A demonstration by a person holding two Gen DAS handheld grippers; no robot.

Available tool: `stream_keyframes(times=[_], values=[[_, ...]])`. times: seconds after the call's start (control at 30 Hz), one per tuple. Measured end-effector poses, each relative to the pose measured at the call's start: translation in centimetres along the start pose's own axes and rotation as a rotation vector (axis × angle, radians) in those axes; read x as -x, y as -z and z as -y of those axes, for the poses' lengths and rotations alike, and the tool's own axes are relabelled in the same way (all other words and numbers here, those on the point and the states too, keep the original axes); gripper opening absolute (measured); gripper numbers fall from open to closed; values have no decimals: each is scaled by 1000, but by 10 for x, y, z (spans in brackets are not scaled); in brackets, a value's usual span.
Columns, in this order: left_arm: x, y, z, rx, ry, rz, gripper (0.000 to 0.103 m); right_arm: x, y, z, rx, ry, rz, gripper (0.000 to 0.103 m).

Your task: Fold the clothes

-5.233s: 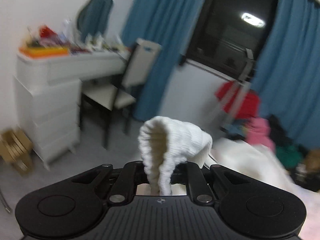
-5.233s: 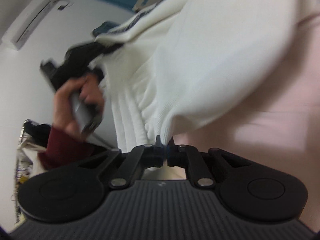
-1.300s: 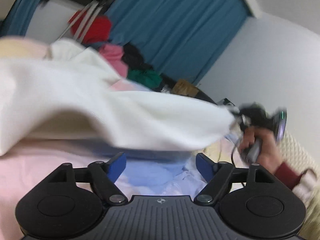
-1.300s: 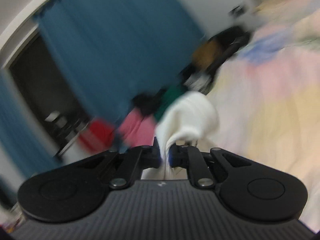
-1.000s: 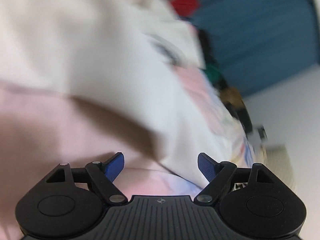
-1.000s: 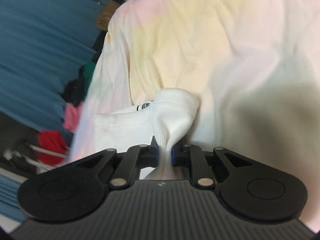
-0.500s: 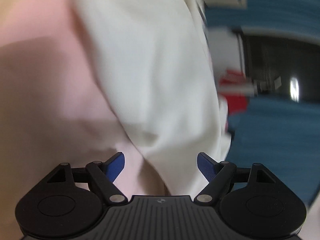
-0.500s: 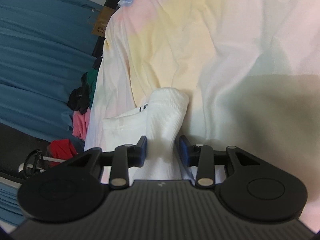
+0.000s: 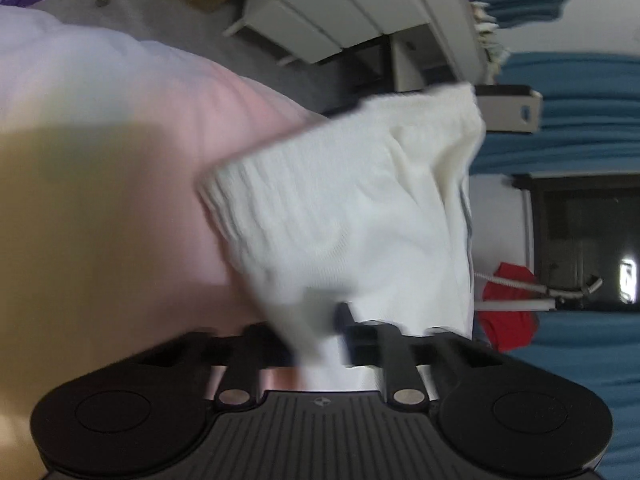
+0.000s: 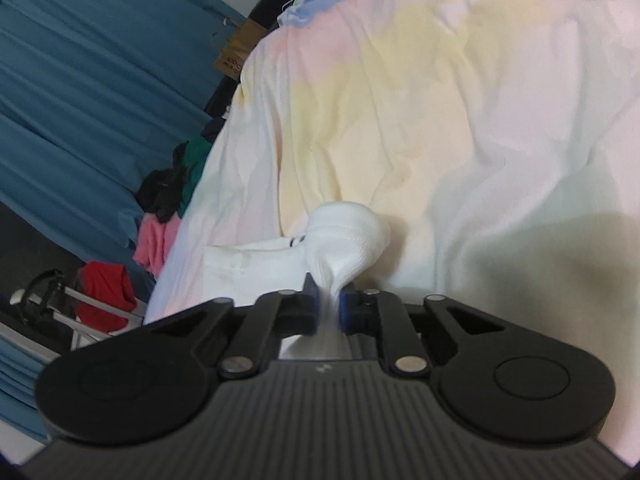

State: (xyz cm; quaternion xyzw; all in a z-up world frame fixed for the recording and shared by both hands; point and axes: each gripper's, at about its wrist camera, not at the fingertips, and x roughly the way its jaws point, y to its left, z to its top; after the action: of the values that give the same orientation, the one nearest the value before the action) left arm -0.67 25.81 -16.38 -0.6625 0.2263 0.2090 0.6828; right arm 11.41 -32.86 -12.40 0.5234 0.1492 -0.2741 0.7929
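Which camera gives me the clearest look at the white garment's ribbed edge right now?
The left wrist view: the white knit garment fills its centre, ribbed edge visible though motion-blurred, pinched in the left gripper. The right wrist view shows only a bunched cuff in the right gripper above the pastel bedsheet.

Blue curtains [image 10: 80, 92] left of the hand-held gripper, pastel bedsheet [image 10: 460, 128] ahead. White drawer unit [image 9: 360, 12], grey floor [image 9: 160, 16], dark window [image 9: 584, 240] in the tilted left wrist view.
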Motion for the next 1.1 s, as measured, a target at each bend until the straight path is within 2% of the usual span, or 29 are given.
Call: stream_keyframes(times=[0.03, 0.1, 0.2, 0.3, 0.4, 0.5, 0.57, 0.63, 0.7, 0.73, 0.77, 0.83, 0.9, 0.97, 1.03, 1.1], values=[[4, -6, 1, 1, 8, -11, 9, 2, -2, 0, -4, -4, 6, 10], [19, -18, 10, -59, 20, -3, 8, 8, -6, -2, 12, 10, 25, 9], [60, -39, 29, -134, 49, 16, 7, 18, -8, -8, 61, 26, 59, 9], [85, -65, 52, -191, 43, -40, 6, 32, -10, -15, 92, 41, 105, 9], [107, -72, 62, -312, -35, -61, 6, 48, -8, -18, 120, 122, 136, 9], [101, -71, 45, -398, -128, -82, 7, 64, -4, -15, 149, 231, 163, 9], [96, -69, 34, -455, -191, -95, 8, 67, -4, -1, 99, 302, 125, 9], [92, -68, 23, -513, -253, -109, 13, 62, -5, 11, 81, 336, 68, 9], [90, -65, 23, -573, -271, -112, 16, 61, -5, 13, 97, 346, 48, 13], [90, -63, 27, -604, -269, -111, 23, 61, -6, 12, 104, 346, 45, 13], [91, -60, 30, -641, -271, -110, 31, 62, -6, 11, 110, 346, 42, 15], [102, -51, 35, -732, -286, -108, 59, 67, -7, 5, 128, 345, 68, 26], [116, -41, 39, -829, -304, -89, 63, 76, -9, -5, 148, 344, 117, 57], [131, -26, 44, -926, -307, -39, 67, 86, -7, -18, 201, 349, 188, 71], [146, -7, 52, -1026, -289, 33, 75, 98, -4, -33, 284, 335, 273, 72], [154, 17, 68, -1122, -251, 107, 78, 105, 1, -48, 357, 287, 330, 72]])
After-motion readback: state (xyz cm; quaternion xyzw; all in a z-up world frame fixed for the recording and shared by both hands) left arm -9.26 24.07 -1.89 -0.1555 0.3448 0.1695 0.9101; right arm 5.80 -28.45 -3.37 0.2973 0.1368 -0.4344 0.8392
